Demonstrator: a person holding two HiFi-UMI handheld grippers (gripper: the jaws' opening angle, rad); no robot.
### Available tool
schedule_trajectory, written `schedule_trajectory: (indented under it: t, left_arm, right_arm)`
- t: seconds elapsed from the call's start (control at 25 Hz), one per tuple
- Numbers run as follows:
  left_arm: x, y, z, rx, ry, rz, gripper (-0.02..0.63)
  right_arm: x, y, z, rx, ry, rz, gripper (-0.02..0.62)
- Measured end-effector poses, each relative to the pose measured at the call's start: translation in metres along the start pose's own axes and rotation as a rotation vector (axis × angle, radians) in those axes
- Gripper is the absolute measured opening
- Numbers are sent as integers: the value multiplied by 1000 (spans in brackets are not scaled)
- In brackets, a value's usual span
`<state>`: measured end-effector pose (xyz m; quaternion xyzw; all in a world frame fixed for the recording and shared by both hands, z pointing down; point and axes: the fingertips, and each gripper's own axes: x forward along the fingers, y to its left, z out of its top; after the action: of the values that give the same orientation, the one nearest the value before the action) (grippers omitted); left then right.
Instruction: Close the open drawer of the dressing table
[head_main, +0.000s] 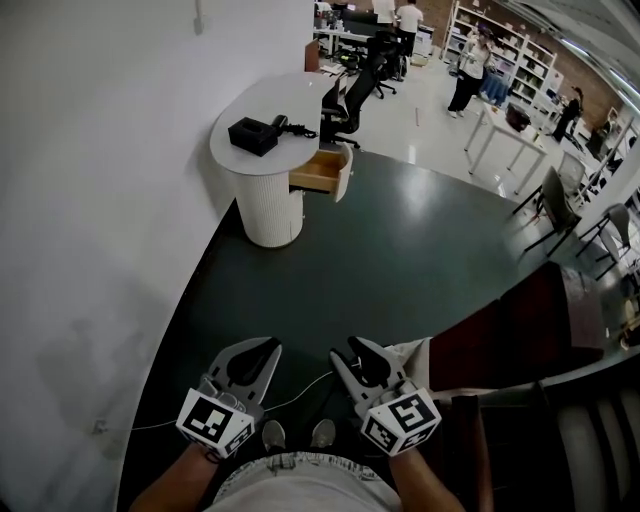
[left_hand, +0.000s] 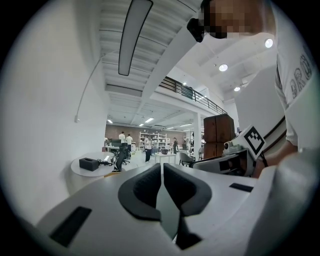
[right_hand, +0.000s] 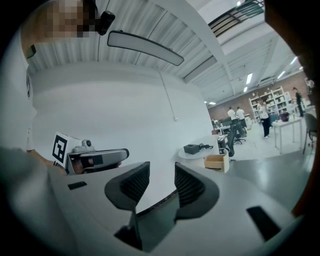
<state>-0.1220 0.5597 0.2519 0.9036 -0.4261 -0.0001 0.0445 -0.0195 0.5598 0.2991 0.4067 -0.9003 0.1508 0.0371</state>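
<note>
The white round dressing table (head_main: 262, 108) stands far ahead against the wall, and its wooden drawer (head_main: 322, 170) is pulled out to the right. In the right gripper view the table (right_hand: 196, 153) and its open drawer (right_hand: 216, 161) are small and distant. Both grippers are held low, close to the person's body and far from the table. My left gripper (head_main: 264, 348) is shut with nothing in it, its pads (left_hand: 145, 187) almost touching. My right gripper (head_main: 345, 354) is open, with a clear empty gap between its ribbed pads (right_hand: 188, 183).
A black box (head_main: 252, 135) and cables lie on the tabletop. Black office chairs (head_main: 350, 95) stand just behind the drawer. A white wall (head_main: 90, 200) runs along the left, and dark floor (head_main: 400, 260) stretches toward the table. A dark cabinet (head_main: 545, 315) is at the right; people and white tables (head_main: 505, 135) are further back.
</note>
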Motion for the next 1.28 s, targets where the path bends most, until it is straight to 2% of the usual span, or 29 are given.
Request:
schedule_trajectory:
  t: [0.44, 0.68, 1.0, 1.28]
  left_arm:
    - [17, 16, -2, 3, 13, 78, 34]
    - [39, 21, -11, -5, 22, 101, 34]
    - [93, 49, -21, -19, 16, 43, 34]
    - [160, 125, -25, -28, 24, -16, 34]
  right_arm:
    - [46, -15, 21, 9, -51, 76, 161]
    - [57, -41, 23, 21, -50, 80, 172]
    - [72, -88, 18, 51, -20, 31, 172]
    - [138, -137, 16, 76, 8, -15, 172]
